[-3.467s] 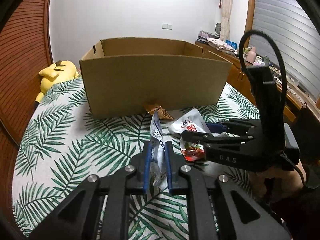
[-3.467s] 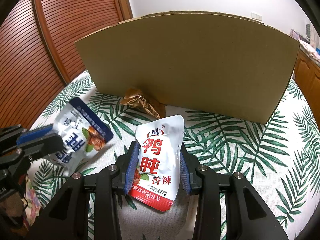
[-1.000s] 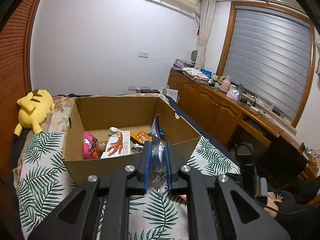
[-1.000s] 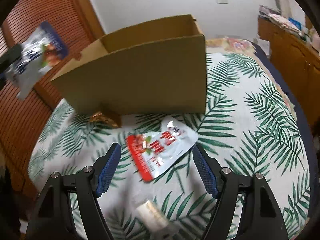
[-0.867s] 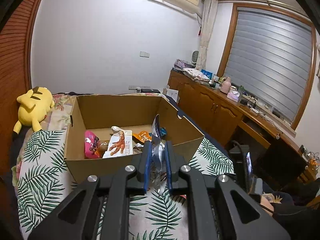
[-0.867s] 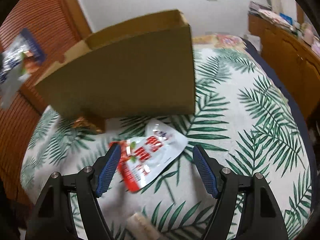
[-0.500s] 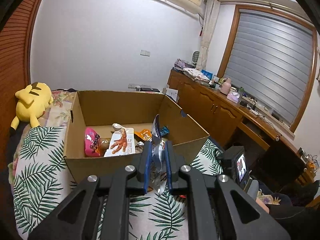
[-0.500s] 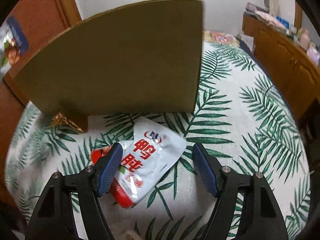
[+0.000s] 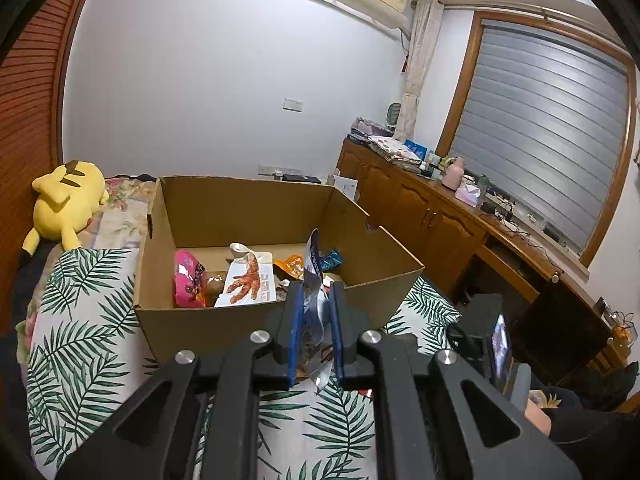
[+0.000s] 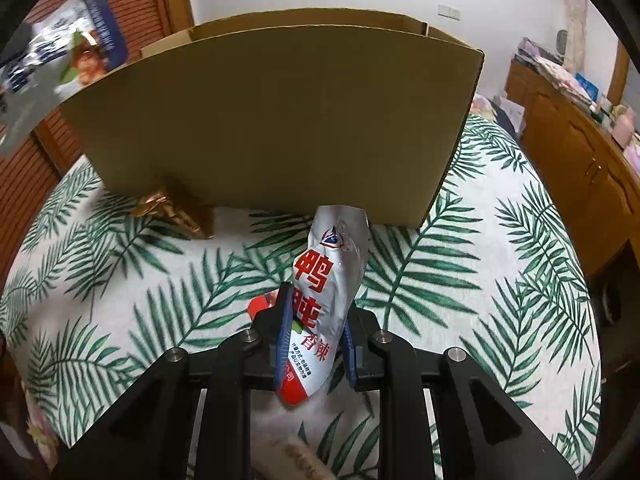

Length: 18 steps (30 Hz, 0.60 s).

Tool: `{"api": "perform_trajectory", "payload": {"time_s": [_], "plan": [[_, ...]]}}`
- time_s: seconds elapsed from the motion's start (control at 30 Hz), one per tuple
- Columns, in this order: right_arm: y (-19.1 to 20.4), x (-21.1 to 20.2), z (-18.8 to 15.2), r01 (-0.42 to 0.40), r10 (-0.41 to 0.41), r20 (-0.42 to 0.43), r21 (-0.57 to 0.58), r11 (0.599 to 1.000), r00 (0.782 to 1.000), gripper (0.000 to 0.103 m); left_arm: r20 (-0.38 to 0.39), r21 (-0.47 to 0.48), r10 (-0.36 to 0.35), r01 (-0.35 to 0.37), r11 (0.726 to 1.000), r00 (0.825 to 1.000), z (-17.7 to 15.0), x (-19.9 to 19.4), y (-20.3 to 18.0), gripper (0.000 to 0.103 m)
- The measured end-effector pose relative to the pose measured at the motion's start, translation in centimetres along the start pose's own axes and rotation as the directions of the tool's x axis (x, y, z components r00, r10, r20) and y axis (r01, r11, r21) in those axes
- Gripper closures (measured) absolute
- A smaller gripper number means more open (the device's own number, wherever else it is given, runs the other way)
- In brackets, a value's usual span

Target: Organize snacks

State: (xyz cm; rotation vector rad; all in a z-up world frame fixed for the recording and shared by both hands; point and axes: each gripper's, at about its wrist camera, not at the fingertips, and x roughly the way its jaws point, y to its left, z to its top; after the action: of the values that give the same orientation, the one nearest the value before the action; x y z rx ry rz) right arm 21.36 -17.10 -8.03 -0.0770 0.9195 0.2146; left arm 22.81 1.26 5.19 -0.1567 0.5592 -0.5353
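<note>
My left gripper [image 9: 314,334] is shut on a blue-and-silver snack packet [image 9: 312,280], held high in front of the open cardboard box [image 9: 200,322]. The box holds several snacks, among them a pink packet [image 9: 187,282] and a chicken-feet packet [image 9: 250,280]. The same blue packet shows at the upper left of the right wrist view [image 10: 68,52]. My right gripper [image 10: 314,344] is shut on a white-and-red snack packet [image 10: 326,288] just above the leaf-print cloth, in front of the box's outer wall [image 10: 280,120].
A gold wrapper [image 10: 172,210] lies against the box's front wall. A pale tube-shaped item [image 10: 296,462] lies under my right gripper. A yellow plush toy [image 9: 66,200] sits behind the box at left. Wooden cabinets [image 9: 420,216] run along the right. The leaf-print cloth [image 10: 500,280] covers the surface.
My right gripper has moved onto the white-and-red packet and shut on it, tilting it up. My left gripper keeps the blue packet raised, now slightly nearer the box.
</note>
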Motion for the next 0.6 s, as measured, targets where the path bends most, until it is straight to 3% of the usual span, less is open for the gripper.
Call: {"api": "perform_trajectory", "payload": {"time_s": [0.27,0.47,0.6], "plan": [[-0.1,-5.6,-0.3,-0.038,0.039,0.11,-0.01,0.999,0.993,0.084,0.023,0.011,0.003,-0.003,1.0,1.0,1.3,0.1,0.0,0.093],[0.1,-10.0,3.9,-0.038,0.054,0.235,-0.07,0.997,0.971,0.083,0.045,0.025,0.022,-0.023,0.999,0.999,3.4,1.2,0.7,0.093],[0.4,-10.6,7.3,-0.033,0.063,0.288,-0.108,0.994,0.956,0.083,0.037,0.034,0.051,-0.053,0.998,0.998,4.5,2.8,1.5,0.093]]}}
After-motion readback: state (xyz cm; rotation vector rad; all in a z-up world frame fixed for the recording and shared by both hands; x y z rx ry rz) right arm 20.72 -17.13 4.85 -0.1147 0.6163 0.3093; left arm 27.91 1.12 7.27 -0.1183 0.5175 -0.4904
